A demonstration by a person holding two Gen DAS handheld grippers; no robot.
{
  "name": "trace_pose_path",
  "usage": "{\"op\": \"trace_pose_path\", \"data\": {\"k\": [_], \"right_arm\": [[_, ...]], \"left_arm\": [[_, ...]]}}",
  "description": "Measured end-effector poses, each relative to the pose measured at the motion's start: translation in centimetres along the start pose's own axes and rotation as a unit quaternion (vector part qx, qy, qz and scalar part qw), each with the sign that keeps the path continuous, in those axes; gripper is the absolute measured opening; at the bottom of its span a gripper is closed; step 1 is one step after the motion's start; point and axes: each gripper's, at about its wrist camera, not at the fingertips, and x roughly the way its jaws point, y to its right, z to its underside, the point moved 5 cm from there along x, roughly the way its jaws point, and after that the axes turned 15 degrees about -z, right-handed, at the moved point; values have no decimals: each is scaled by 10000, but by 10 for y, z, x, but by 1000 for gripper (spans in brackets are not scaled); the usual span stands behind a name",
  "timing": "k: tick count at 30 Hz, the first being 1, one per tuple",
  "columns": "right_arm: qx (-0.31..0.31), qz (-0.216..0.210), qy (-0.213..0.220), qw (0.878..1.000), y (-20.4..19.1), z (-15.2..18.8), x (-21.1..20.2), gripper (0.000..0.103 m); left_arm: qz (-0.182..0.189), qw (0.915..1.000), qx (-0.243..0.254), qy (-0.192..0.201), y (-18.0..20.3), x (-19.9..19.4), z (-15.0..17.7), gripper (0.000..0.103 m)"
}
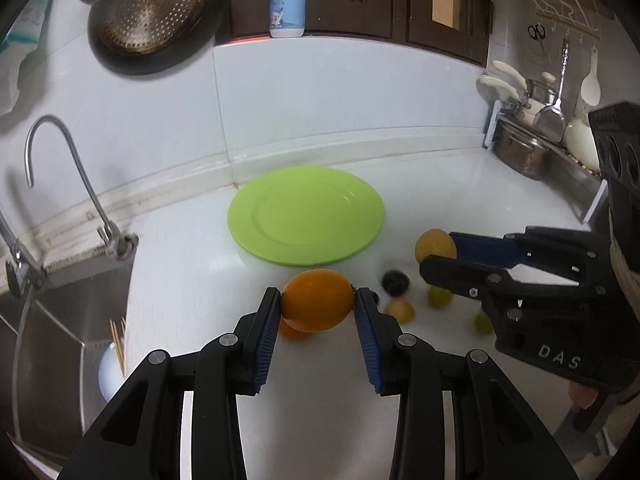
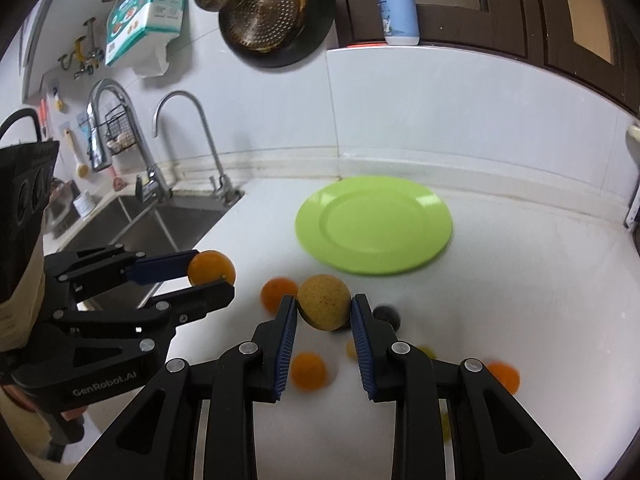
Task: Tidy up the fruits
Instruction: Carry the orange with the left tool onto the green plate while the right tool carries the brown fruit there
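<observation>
My left gripper [image 1: 317, 300] is shut on an orange [image 1: 318, 299], held above the white counter; the same gripper [image 2: 212, 270] with its orange [image 2: 211, 267] shows at the left of the right wrist view. My right gripper [image 2: 324, 307] is shut on a speckled yellow-brown round fruit [image 2: 324, 302], also seen at the right gripper [image 1: 438, 254] in the left wrist view. An empty green plate [image 1: 306, 216] [image 2: 374, 224] lies beyond both. Loose on the counter below lie oranges [image 2: 307, 370], a dark fruit [image 1: 395, 281] and small yellow-green fruits [image 1: 439, 297].
A steel sink [image 2: 132, 220] with curved taps [image 2: 192, 140] lies to the left. A colander [image 1: 148, 8] hangs on the tiled wall, a white bottle [image 1: 287, 0] stands on the ledge. Pots and utensils on a rack [image 1: 536, 128] crowd the right corner.
</observation>
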Motion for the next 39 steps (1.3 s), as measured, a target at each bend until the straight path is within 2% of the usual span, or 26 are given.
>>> {"op": "trace_pose_path", "data": {"k": [4,11,18,26,32,39], "right_arm": [[7,61,-27,10000,14,-17,13,29],[-36,197,-289,9994,38,-45,47,29],[274,204,-650,9973,68,-56,81,29],[599,228,-1078,9921,95,-56,117,29],[681,238,-1407,9874,109,-48,138,29],[750,208,-1540,9850,116,-45,148,29]], "left_arm": [[49,10000,5,9,-2,18,-14,37],[56,9998,76,-197,-4,61,-39,37],[260,9978,105,-594,-2,107,-55,37],[401,9921,141,-1183,3,157,-56,37],[328,9891,301,-1406,11,179,-50,37],[332,9876,300,-1503,12,189,-48,37]]}}
